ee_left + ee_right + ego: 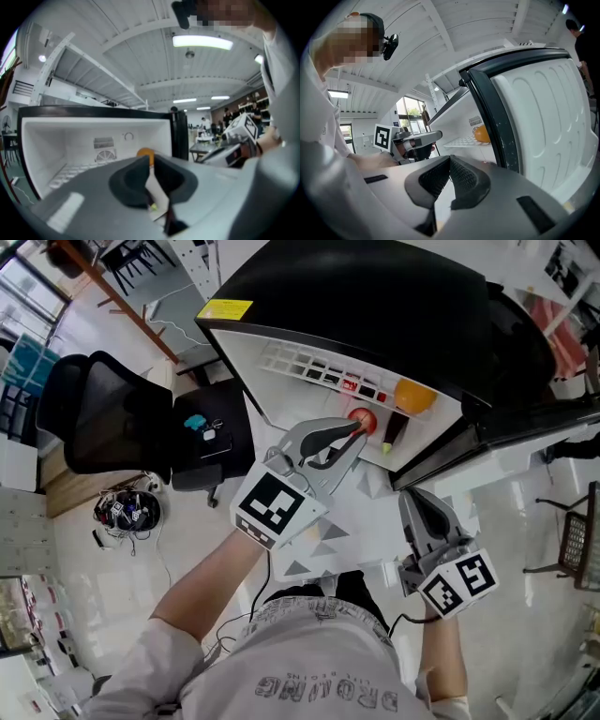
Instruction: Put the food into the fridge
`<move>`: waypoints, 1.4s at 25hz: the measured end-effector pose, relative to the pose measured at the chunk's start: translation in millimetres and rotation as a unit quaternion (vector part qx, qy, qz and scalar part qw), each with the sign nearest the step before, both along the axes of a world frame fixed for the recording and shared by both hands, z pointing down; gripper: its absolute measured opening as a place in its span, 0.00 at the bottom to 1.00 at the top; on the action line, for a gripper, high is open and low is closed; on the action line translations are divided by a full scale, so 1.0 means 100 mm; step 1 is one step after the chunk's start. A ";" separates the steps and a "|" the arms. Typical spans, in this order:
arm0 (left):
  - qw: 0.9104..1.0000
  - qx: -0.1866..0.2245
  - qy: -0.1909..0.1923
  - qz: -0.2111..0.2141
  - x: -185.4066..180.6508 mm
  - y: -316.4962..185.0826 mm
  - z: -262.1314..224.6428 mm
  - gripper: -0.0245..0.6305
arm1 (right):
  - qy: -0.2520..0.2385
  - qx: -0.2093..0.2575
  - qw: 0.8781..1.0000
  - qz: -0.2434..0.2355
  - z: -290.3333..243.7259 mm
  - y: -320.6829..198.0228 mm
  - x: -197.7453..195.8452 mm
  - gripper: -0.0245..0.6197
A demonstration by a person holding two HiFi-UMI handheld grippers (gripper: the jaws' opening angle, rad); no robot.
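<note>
Writing:
- yellow label (228, 308) on the black top of the fridge (375, 296), upper left of the head view; print too small to read.
- grey sticker (104, 142) and round dial (128, 136) on the white back wall; no legible text.
- each gripper carries a marker cube with black-and-white squares, no words: left cube (274, 505), right cube (459, 582).
- shirt lettering at the bottom of the head view is upside down and not reliably legible.

Fingers:
- left gripper (356, 432): jaws together at the tips in its own view, only a thin slit lower down, nothing gripped. In the head view the tips sit at the fridge opening, just beside a red round fruit (364, 420); contact cannot be told.
- right gripper (410, 495): pads meet at the tips, nothing between them. It is lower right of centre, outside the fridge, beside the open door (487, 442).

Food:
- orange (415, 395) is inside the fridge on the white wire shelf (309, 362), right of the red fruit.
- a dark narrow item (394, 430) with a yellow-green end lies between and below them.

Materials:
- grey smooth gripper bodies, black pads with fine ribbing.
- door lining is glossy white moulded plastic with rounded ribs.
- black mesh office chair (103, 418), left edge.
</note>
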State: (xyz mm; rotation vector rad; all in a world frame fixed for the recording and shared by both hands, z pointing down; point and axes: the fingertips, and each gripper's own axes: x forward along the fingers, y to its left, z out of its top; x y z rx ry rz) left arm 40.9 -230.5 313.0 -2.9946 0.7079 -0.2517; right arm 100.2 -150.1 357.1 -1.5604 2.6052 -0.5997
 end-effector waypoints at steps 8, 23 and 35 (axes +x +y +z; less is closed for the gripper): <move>1.000 -0.013 0.016 -0.009 -0.26 0.11 0.04 0.05 | 0.014 0.002 1.000 0.004 -0.06 0.05 -0.14 0.04; 0.999 -0.045 0.022 -0.014 -0.62 0.20 0.26 0.05 | 0.036 0.005 0.999 -0.001 -0.11 0.01 -0.40 0.04; 0.998 -0.064 0.019 -0.013 -0.68 0.22 0.38 0.05 | 0.046 0.005 0.999 -0.013 -0.10 -0.09 -0.47 0.04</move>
